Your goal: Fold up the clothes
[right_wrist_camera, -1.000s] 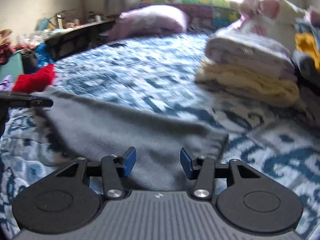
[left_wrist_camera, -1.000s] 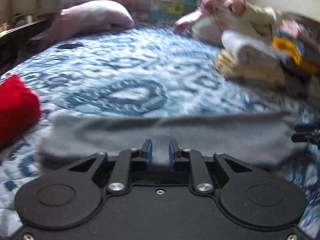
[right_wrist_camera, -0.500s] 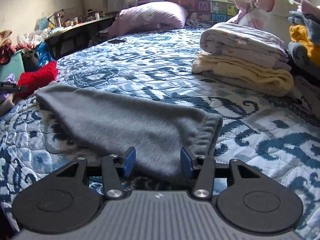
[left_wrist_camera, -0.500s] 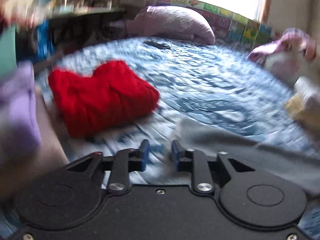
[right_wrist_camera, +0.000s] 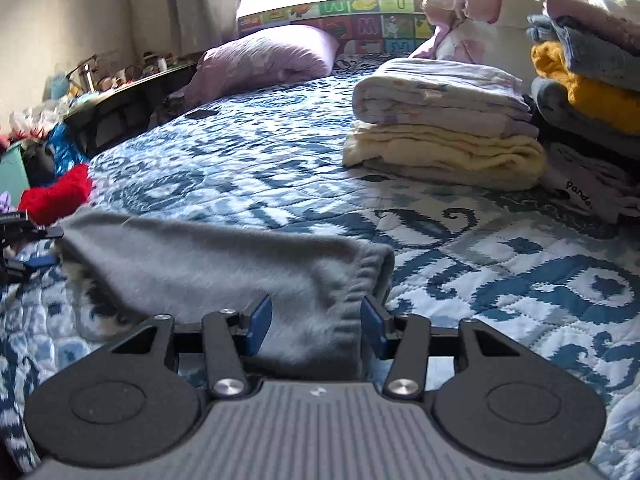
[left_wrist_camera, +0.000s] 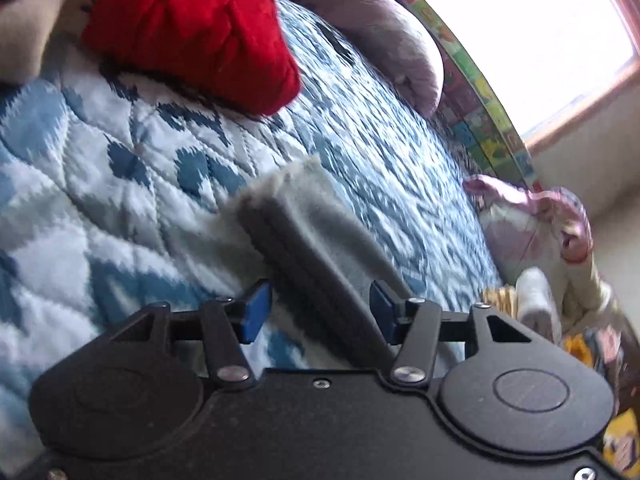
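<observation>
While the grey garment (right_wrist_camera: 224,264) lies lengthwise across the quilt (right_wrist_camera: 500,272), the closing right gripper (right_wrist_camera: 316,324) straddles its elastic hem without pinching, and the opening left gripper (left_wrist_camera: 316,312) brackets the far end unclamped.

Open quilted bed (right_wrist_camera: 256,168) ahead of my right gripper (right_wrist_camera: 316,322), clear up to the lilac pillow (right_wrist_camera: 268,58). Right side blocked: folded blanket stack (right_wrist_camera: 444,120), with a taller clothes pile (right_wrist_camera: 588,80) just behind it. Grey folded garment (right_wrist_camera: 208,264) lies across the near strip. Far left, red knit (right_wrist_camera: 56,194) beside my left gripper (left_wrist_camera: 316,312); bare quilt between knit and garment.
</observation>
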